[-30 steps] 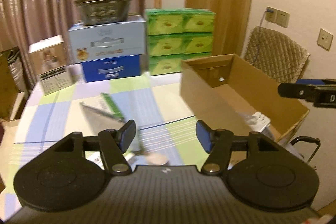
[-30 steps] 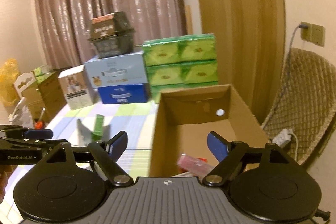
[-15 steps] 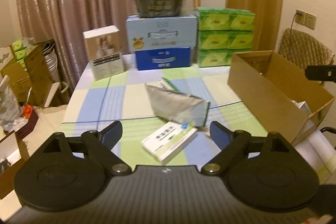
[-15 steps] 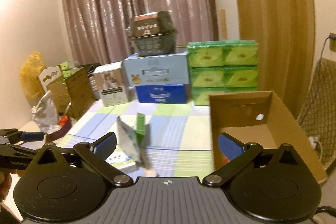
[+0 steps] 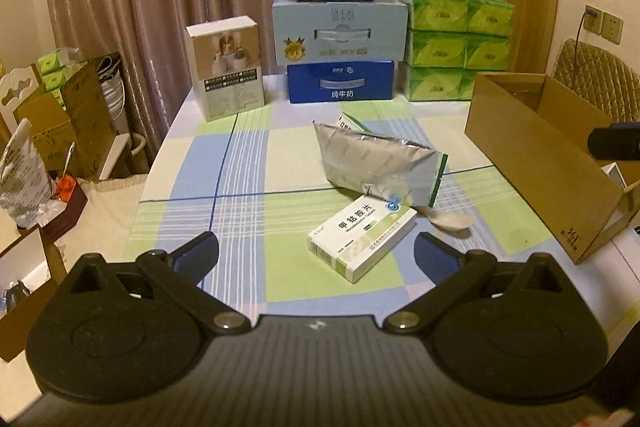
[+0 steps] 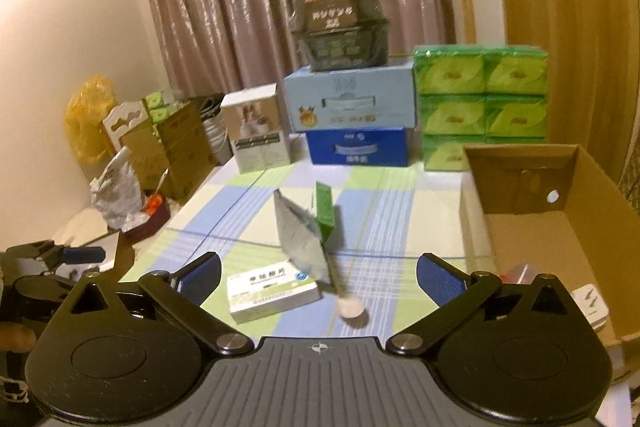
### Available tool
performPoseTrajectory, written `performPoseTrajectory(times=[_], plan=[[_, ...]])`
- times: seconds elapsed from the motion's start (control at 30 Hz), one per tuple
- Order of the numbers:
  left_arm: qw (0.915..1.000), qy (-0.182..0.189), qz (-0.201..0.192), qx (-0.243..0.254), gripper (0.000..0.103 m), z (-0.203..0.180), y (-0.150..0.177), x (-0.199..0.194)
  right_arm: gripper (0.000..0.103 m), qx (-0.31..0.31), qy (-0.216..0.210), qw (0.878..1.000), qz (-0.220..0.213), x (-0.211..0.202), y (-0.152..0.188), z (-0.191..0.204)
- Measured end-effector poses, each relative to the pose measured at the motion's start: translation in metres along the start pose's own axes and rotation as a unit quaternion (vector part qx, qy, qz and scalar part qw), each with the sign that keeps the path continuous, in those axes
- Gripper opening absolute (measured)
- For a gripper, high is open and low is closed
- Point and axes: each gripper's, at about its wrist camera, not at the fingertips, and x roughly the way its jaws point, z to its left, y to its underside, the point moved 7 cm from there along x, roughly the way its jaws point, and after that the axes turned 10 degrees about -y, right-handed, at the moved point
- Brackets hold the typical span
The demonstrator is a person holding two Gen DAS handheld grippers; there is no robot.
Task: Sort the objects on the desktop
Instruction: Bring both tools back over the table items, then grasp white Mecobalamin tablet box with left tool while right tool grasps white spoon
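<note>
Both claws gape, empty — left claw (image 5: 316, 253) just before the medicine box (image 5: 362, 238).

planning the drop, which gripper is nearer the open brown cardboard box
Right. The right gripper is beside the open brown cardboard box; the left gripper is farther off to its left.

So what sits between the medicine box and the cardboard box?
In the left wrist view, a pale spoon lies on the tablecloth between the medicine box and the cardboard box; otherwise that stretch is bare cloth.
</note>
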Motion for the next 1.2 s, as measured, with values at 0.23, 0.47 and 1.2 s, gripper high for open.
performPoseTrajectory(times=[0.23,0.47,1.2], plan=[[0.9999,0.004,0.01,0.005,0.102,0.002,0.009,0.014,0.101,0.004,-0.001,1.0,0.023,0.024,0.019,0.0],[0.9995,0.006,0.029,0.005,0.102,0.002,0.022,0.037,0.101,0.001,0.004,0.999,0.042,0.049,0.038,-0.006],[0.9961,0.032,0.072,0.04,0.102,-0.013,0.051,0.091,0.101,0.012,0.018,0.996,0.081,0.104,0.065,-0.041]])
